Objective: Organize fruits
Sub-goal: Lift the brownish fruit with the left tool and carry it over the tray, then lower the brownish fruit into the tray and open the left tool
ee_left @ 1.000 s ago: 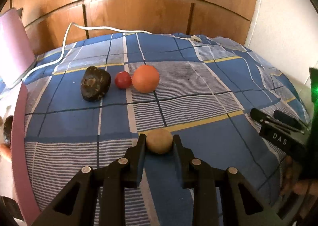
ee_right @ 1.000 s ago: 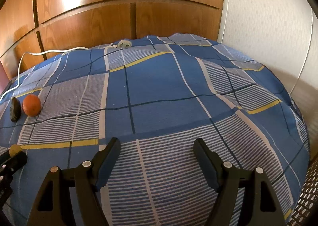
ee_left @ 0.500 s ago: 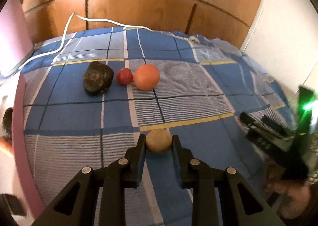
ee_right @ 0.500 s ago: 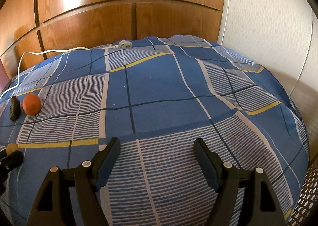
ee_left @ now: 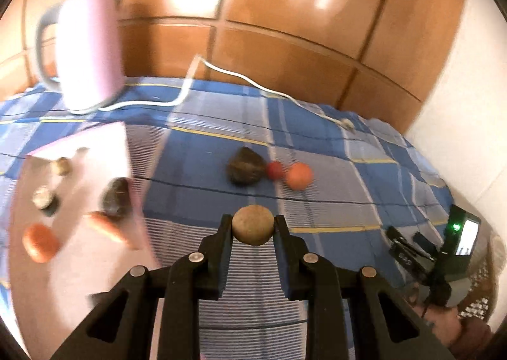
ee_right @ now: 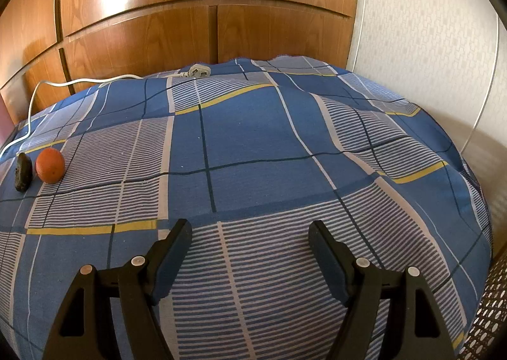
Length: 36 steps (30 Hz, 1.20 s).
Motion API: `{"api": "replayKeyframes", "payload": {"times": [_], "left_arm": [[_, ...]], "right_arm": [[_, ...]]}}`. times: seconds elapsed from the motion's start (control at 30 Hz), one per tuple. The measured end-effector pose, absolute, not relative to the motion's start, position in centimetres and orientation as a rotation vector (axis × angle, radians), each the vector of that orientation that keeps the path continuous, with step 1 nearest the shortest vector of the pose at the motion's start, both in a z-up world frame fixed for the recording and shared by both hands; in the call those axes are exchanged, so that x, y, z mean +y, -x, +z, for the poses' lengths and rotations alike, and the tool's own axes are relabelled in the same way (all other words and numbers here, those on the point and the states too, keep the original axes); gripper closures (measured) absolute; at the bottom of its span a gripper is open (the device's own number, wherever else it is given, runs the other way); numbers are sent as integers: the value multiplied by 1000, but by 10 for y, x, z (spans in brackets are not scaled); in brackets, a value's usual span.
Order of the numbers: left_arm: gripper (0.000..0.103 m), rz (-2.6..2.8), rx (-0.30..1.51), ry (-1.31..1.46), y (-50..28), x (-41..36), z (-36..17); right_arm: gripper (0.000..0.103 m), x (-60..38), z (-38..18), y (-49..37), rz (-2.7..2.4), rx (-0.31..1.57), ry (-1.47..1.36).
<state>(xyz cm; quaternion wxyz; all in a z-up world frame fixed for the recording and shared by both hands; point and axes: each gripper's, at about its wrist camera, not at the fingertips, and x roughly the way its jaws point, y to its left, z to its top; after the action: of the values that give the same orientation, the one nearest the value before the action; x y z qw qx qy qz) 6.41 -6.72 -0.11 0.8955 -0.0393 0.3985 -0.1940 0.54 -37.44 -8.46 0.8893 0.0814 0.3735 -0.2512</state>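
I have a small round fruit (ee_left: 253, 225) clamped in my left gripper (ee_left: 253, 227): tan-brown, matte, a little speckled, almost a ball, and I cannot name it more exactly. The jaws are closed on its two sides and it sits at their tips, lifted clear of the blue checked bedspread (ee_left: 332, 211). My left gripper points forward and slightly down over the bed, and the view is blurred, mostly on the left. Beyond the held fruit three others lie in a row on the bedspread: a dark, rough-skinned avocado (ee_left: 246, 170), a small red fruit (ee_left: 274, 169) just beside it, and an orange (ee_left: 298, 176) next to that. To the left a pale pink tray (ee_left: 76, 265) carries several blurred pieces, among them a dark lump (ee_left: 114, 199) and two orange-red ones (ee_left: 40, 242); what they are I cannot tell. Behind the tray stands a pink kettle (ee_left: 88, 49) with a white cord (ee_left: 240, 78) trailing across the bed. My right gripper (ee_right: 250, 236) hovers low over the striped part of the bedspread with its jaws spread wide and nothing between them; from its camera the avocado (ee_right: 23, 171) and orange (ee_right: 50, 165) sit far to the left, well apart from it.
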Motion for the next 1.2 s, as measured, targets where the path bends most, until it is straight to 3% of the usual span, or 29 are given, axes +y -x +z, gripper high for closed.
{"api": "replayKeyframes", "payload": {"times": [0.3,0.73,1.2], "left_arm": [[77,-253,803,123,-63,-4,1],[77,-63,875,197,-67,75,-36],[77,-25,916,193,-62,88,-55]], "right_arm": [[25,-374,-84,-5,-523,777,-167],[25,-380,-80,-15,-510,851,-179],[27,-306,-44,-53,-178,872,-89]]}}
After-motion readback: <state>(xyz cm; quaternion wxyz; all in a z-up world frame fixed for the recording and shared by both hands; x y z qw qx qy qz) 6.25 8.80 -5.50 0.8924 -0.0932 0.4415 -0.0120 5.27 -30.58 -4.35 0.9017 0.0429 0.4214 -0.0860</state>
